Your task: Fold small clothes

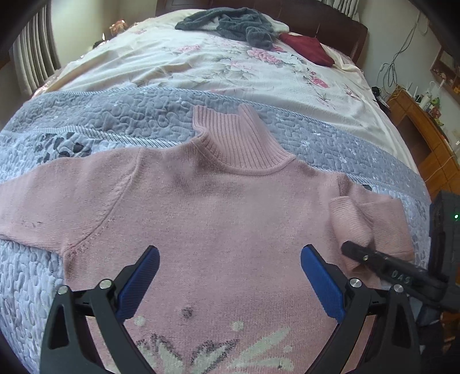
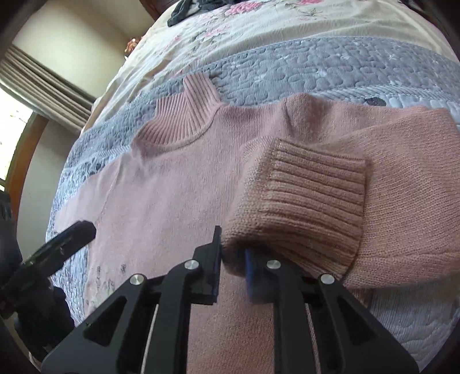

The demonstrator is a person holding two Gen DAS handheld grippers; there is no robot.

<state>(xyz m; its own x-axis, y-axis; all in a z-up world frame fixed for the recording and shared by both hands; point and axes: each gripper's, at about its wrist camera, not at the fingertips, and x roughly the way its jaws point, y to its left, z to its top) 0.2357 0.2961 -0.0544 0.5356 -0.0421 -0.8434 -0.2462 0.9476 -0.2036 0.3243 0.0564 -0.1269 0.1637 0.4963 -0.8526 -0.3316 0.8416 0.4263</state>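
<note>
A small pink knit sweater [image 1: 215,207] with a ribbed high collar [image 1: 238,138] lies flat, front up, on a grey quilted blanket [image 1: 115,115] on a bed. My left gripper [image 1: 230,267] hovers open over the sweater's chest, its blue pads [image 1: 143,282] wide apart with nothing between them. The sweater's left-hand sleeve stretches out flat. My right gripper [image 2: 233,259] is shut on the ribbed sleeve cuff [image 2: 310,195], which is doubled back over the sweater [image 2: 172,184]. From the left wrist view, that right gripper [image 1: 359,254] shows at the sweater's right side with the cuff [image 1: 350,218].
Beyond the blanket the bed has a floral cream sheet [image 1: 230,66]. A grey crumpled garment [image 1: 230,23] and a dark red one [image 1: 307,47] lie near the headboard. A wooden desk [image 1: 425,138] with clutter stands to the right; curtains [image 1: 34,57] hang at left.
</note>
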